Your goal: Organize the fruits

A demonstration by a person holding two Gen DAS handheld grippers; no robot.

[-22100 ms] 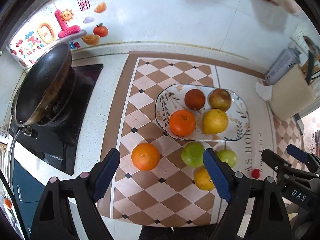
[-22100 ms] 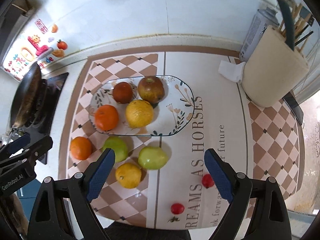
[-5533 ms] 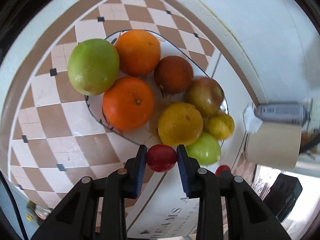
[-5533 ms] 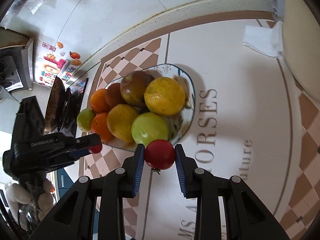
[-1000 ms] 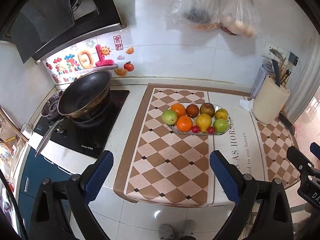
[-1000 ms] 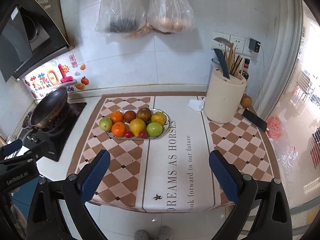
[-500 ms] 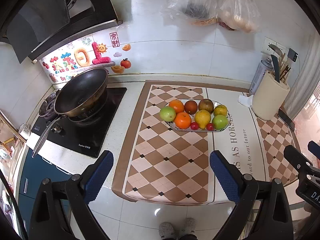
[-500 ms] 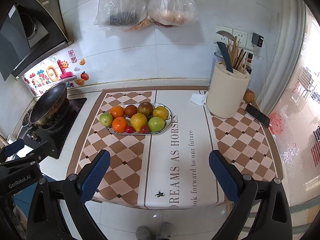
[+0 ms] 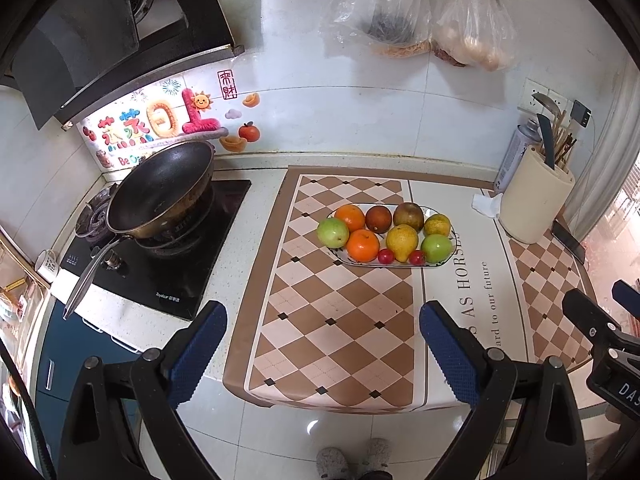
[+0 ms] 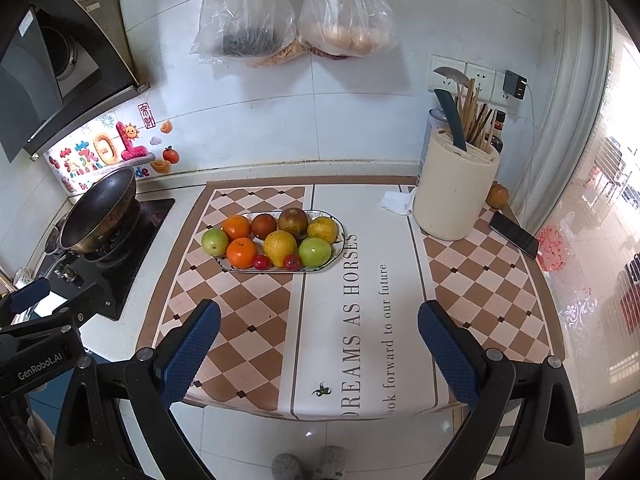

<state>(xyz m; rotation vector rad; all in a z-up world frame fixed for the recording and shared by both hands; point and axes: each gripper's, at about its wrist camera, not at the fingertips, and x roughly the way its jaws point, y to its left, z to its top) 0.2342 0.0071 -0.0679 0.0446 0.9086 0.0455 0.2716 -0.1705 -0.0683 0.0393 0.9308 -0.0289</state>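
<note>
A wok (image 9: 160, 188) sits at the far left, its handle running toward the bench (image 9: 256, 208) edge. The plate (image 10: 338, 236) is mid-bench, its rim mostly hidden by piled fruit (image 10: 280, 242). Both the left gripper (image 9: 322, 354) and right gripper (image 10: 318, 352) hang wide apart and empty, their fingers cut off below.

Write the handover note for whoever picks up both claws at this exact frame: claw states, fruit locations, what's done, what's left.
Left claw: open, empty, held back from the counter.
Right claw: open, empty, also held back.
Fruit: oranges, green and yellow fruit, two dark ones and two small red ones all sit on the oval plate on the checkered mat.
Done: no loose fruit shows on the mat.
Left: one orange-brown fruit sits behind the utensil holder; possibly not part of the job.
</note>
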